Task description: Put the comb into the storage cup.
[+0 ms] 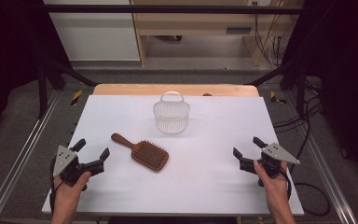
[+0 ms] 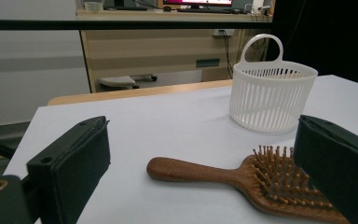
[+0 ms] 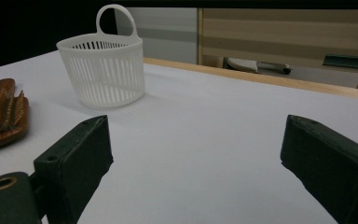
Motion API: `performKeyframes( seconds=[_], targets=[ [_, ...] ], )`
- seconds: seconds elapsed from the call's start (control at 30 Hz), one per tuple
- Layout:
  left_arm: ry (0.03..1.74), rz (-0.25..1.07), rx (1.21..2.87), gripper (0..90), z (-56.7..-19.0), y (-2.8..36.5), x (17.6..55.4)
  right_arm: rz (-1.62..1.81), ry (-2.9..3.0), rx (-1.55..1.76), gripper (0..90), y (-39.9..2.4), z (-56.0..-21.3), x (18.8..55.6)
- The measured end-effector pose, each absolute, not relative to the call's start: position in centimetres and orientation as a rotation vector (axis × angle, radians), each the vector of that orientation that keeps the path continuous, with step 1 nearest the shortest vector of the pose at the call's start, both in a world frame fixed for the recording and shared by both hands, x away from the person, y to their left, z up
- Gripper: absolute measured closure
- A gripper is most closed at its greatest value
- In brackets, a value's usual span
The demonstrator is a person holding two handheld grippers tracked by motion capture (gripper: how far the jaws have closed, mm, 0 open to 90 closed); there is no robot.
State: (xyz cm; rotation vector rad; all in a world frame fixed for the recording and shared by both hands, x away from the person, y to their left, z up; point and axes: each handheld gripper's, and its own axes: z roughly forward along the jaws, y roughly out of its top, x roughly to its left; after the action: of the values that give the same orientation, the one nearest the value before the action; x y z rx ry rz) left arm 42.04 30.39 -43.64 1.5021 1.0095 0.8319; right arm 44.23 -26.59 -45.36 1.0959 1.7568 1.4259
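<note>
Left gripper view looks straight along the wooden hairbrush [image 2: 256,184], which lies bristles-up on the white counter [image 2: 168,121] between that claw's widely parted jaws, neither pad touching it. In the high view the left claw [image 1: 92,151] sits near the counter's near-left corner, just short of the brush handle, and the right claw [image 1: 245,151] rests well apart at the near right, jaws equally spread and holding nothing.

Judging from this, the likely trouble is the grip: the handle is smooth and rounded, so a pinch placed off-centre could let the brush roll or swing head-down. Closing on the bristled head instead could bend the pins or seat the pads poorly.

Farther off stands the white slatted basket [image 1: 171,114], upright, with its loop handle at the back rim. It looks light, so a brush lowered against its rim may tip or push it. Nothing lies between brush and basket; the path is open counter.
</note>
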Motion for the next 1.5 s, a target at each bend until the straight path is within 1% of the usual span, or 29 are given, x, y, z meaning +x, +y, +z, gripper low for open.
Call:
performKeyframes(
  seconds=[0.2, 0.3, 0.33, 0.4, 0.43, 0.53, 0.57, 0.6, 0.7, 0.73, 0.77, 0.8, 0.83, 0.87, 0.9, 0.97, 1.0, 1.13, 1.3, 1.5],
  targets=[
    [1.030, 0.844, 1.533, 6.9, -43.8, 29.9, 42.3, 1.403, 1.790, 1.086, 9.1, -26.0, -45.5, 44.3],
    [1.040, 0.826, 1.541, 8.7, -43.8, 29.8, 42.3, 1.394, 1.798, 1.088, 9.1, -25.9, -45.6, 44.3],
    [1.046, 0.825, 1.551, 11.6, -43.8, 29.8, 42.4, 1.391, 1.799, 1.090, 9.1, -25.9, -45.6, 44.2],
    [1.054, 0.815, 1.561, 12.9, -43.8, 29.7, 42.4, 1.390, 1.799, 1.089, 9.1, -25.9, -45.6, 44.2],
    [1.051, 0.807, 1.572, 21.2, -43.8, 29.6, 42.4, 1.390, 1.799, 1.093, 9.2, -25.9, -45.6, 44.2],
    [1.058, 0.770, 1.607, 32.1, -43.7, 29.3, 42.6, 1.385, 1.800, 1.097, 9.3, -25.8, -45.7, 44.3],
    [1.052, 0.783, 1.643, 35.9, -43.6, 29.0, 43.2, 1.382, 1.801, 1.094, 9.4, -25.9, -45.7, 44.4],
    [1.052, 0.783, 1.643, 41.6, -43.6, 29.0, 43.2, 1.383, 1.800, 1.097, 9.5, -25.9, -45.7, 44.4],
    [1.027, 0.768, 1.713, 57.1, -43.3, 28.6, 44.4, 1.390, 1.799, 1.105, 9.9, -25.8, -45.7, 44.4],
    [1.017, 0.744, 1.728, 59.1, -43.3, 28.5, 45.1, 1.394, 1.796, 1.108, 10.1, -25.8, -45.6, 44.4],
    [1.026, 0.725, 1.738, 65.2, -43.4, 28.5, 46.4, 1.395, 1.798, 1.108, 10.1, -25.7, -45.6, 44.4],
    [1.026, 0.725, 1.738, 70.6, -43.4, 28.5, 46.4, 1.395, 1.798, 1.108, 10.1, -25.7, -45.6, 44.4],
    [1.026, 0.714, 1.748, 70.6, -43.4, 28.5, 47.1, 1.389, 1.805, 1.098, 10.1, -25.7, -45.6, 44.3],
    [1.037, 0.699, 1.764, 72.5, -43.6, 28.5, 48.0, 1.388, 1.807, 1.095, 10.2, -25.7, -45.6, 44.3],
    [1.041, 0.692, 1.772, 80.0, -43.6, 28.5, 48.6, 1.393, 1.805, 1.091, 10.3, -25.7, -45.6, 44.3],
    [1.046, 0.662, 1.795, 81.8, -43.8, 28.3, 49.8, 1.395, 1.806, 1.091, 10.4, -25.7, -45.6, 44.3],
    [1.048, 0.653, 1.815, 86.8, -43.8, 28.2, 50.4, 1.396, 1.807, 1.091, 10.5, -25.7, -45.6, 44.3],
    [1.059, 0.608, 1.867, 90.0, -44.0, 27.8, 52.4, 1.394, 1.809, 1.086, 10.6, -25.6, -45.6, 44.4],
    [1.115, 0.565, 1.854, 90.0, -44.2, 27.7, 54.1, 1.389, 1.821, 1.084, 10.5, -25.4, -45.7, 44.5],
    [1.125, 0.554, 1.877, 90.0, -44.3, 27.3, 55.1, 1.390, 1.820, 1.084, 10.4, -25.3, -45.6, 44.6]
  ],
)
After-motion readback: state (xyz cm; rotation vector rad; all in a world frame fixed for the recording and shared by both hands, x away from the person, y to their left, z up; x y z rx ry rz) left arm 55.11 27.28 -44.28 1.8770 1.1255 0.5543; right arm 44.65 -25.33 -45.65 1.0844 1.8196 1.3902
